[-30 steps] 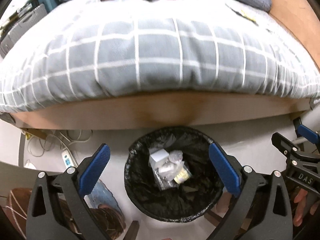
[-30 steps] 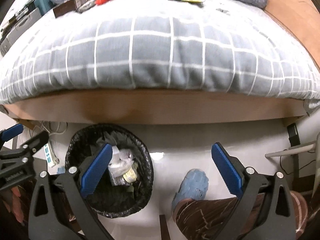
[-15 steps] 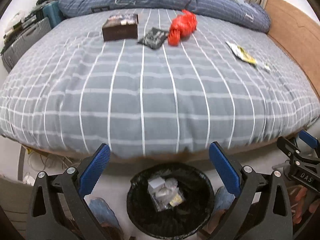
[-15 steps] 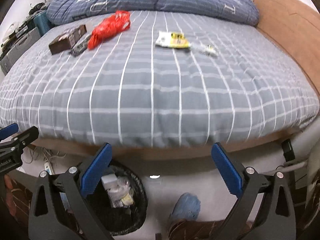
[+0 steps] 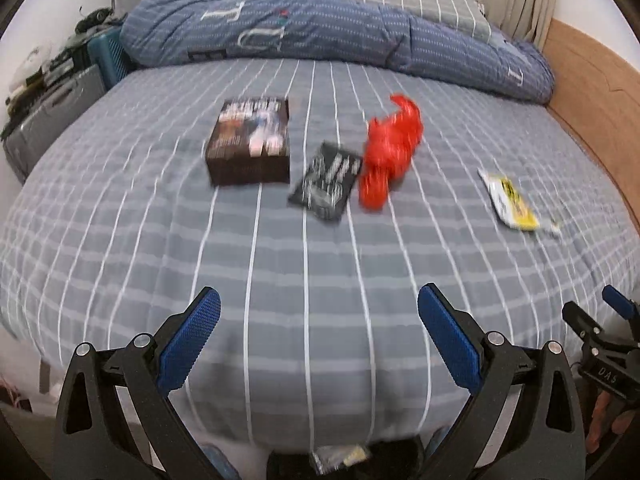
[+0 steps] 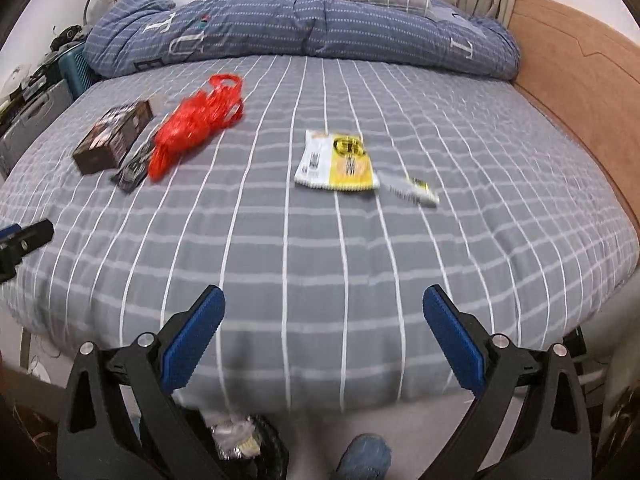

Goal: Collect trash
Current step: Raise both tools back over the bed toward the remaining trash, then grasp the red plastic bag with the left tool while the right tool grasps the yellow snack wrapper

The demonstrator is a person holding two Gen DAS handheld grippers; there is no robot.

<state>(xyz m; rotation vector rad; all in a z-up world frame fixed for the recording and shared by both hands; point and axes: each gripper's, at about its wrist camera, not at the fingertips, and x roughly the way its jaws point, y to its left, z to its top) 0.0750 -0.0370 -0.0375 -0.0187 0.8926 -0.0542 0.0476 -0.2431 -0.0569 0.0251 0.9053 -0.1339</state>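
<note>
Both cameras have swung up from the bin to the bed (image 5: 280,280). Left to right on it: brown box (image 5: 250,142), black packet (image 5: 326,180), red bag (image 5: 390,152), yellow wrapper (image 6: 336,162). Left hand-held gripper (image 5: 319,334) and right hand-held gripper (image 6: 324,330) are spread wide, holding nothing.

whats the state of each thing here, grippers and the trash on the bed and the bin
left gripper: jaws open, empty
right gripper: jaws open, empty
brown box: lying flat on the bed
black packet: flat, beside the box
red bag: crumpled, empty-looking
yellow packet: flat, looks torn open
small wrapper: flat, next to the yellow packet
trash bin: already holding some trash
</note>
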